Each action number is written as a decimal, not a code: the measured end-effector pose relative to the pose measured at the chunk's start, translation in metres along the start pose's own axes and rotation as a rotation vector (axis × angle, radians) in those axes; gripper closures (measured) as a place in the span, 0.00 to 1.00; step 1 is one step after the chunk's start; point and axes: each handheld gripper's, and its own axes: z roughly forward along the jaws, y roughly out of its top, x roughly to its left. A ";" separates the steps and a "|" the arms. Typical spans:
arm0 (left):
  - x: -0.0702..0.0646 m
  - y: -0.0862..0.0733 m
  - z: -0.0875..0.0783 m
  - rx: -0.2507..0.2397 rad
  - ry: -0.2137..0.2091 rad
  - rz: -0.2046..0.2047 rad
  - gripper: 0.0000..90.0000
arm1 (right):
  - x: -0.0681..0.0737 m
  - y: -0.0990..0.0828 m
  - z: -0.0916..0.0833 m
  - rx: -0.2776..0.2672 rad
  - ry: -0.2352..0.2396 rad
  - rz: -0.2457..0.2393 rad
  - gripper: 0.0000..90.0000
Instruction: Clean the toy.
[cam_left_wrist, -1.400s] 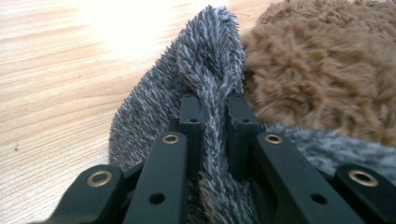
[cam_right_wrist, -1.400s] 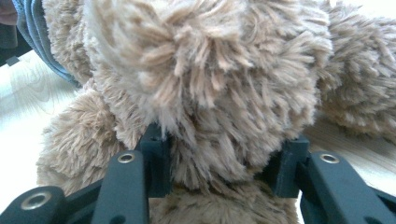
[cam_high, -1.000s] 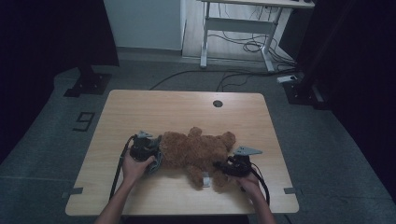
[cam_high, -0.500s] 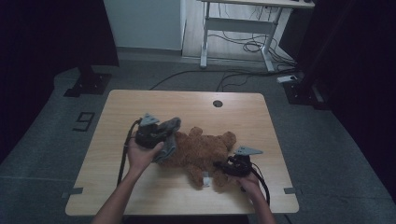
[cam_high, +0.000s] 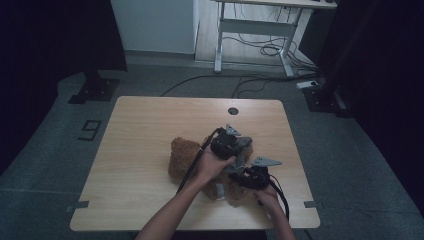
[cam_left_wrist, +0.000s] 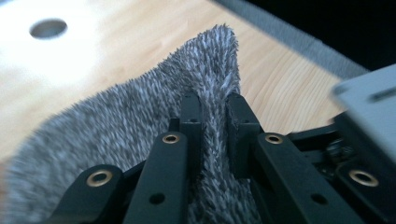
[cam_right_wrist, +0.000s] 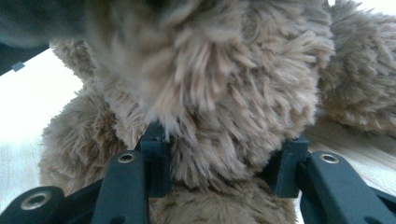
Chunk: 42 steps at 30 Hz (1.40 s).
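A dim room with grey floor and a white-legged desk (cam_high: 260, 30) behind holds the pale wooden table (cam_high: 145, 120). On its near right part lies the brown plush teddy bear (cam_high: 182, 157). The right gripper (cam_high: 248, 178) clamps a thick tuft of its fur, probably to anchor it, while the left gripper (cam_high: 239, 159) is shut on a fold of fuzzy grey knitted cloth (cam_left_wrist: 140, 116) (apparently the bear's garment), lifted across the toy as if to dress or undress it.
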 end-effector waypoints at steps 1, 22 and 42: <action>0.002 -0.003 0.004 0.012 0.004 -0.005 0.88 | 0.000 0.000 0.000 0.000 0.001 0.000 0.57; 0.074 -0.050 -0.061 0.003 0.167 -0.069 0.88 | 0.000 -0.002 0.000 0.004 0.000 -0.002 0.58; 0.152 -0.135 -0.110 -0.037 0.171 -0.302 0.88 | -0.002 -0.003 0.001 0.001 0.001 0.009 0.59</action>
